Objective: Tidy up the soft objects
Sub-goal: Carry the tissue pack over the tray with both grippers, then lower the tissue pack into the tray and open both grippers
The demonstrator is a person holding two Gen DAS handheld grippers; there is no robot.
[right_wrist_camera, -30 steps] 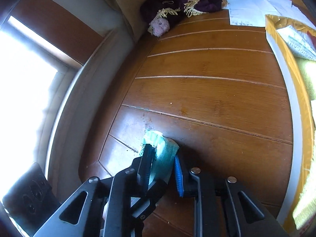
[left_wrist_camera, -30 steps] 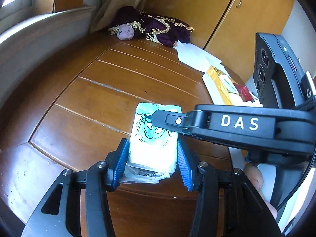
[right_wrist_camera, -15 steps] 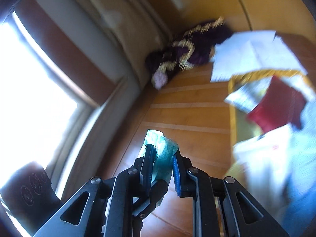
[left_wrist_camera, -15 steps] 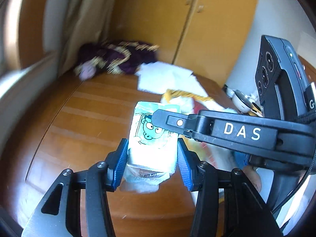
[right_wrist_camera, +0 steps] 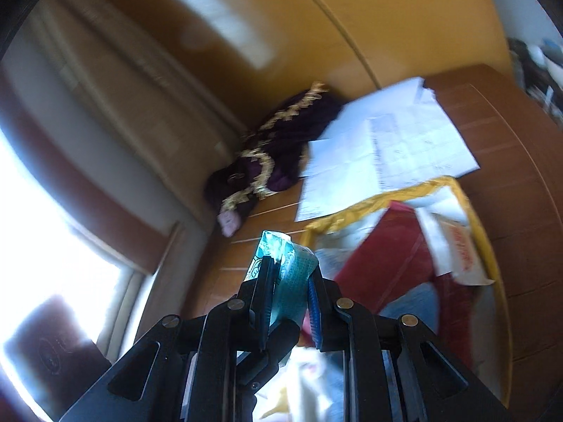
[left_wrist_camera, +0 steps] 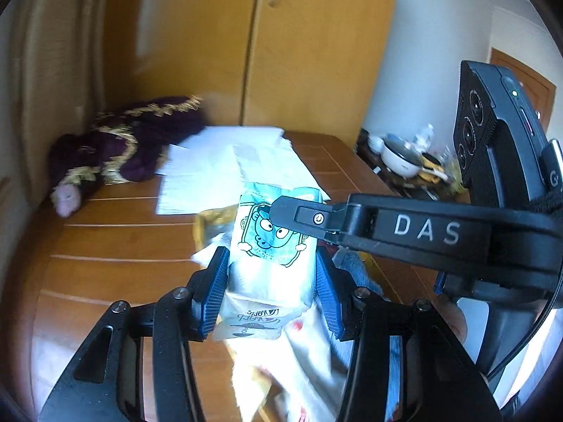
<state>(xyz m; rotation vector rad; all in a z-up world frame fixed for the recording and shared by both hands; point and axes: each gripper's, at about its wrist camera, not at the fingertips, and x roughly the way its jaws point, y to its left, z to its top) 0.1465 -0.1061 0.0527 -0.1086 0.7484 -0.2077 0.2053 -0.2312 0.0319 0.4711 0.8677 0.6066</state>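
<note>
Holding tissue pack [left_wrist_camera: 272,256] up off wooden table [left_wrist_camera: 116,246], both grippers squeeze it. Left gripper [left_wrist_camera: 271,292] clamps its sides at frame centre; right gripper [right_wrist_camera: 286,302] pinches its top end, bottom centre of right view. Left view only: cartoon face on pack front, right gripper's arm with "DAS" letters, pots [left_wrist_camera: 401,161] far right. Right view only: bright window [right_wrist_camera: 42,263] at left, yellow-rimmed bag [right_wrist_camera: 468,218], red cloth [right_wrist_camera: 383,256] inside. Both show purple cloth [left_wrist_camera: 130,140] and white papers [right_wrist_camera: 387,151]. Pack white and teal, soft, crinkly. Bottom stuff blurry, cut off.
</note>
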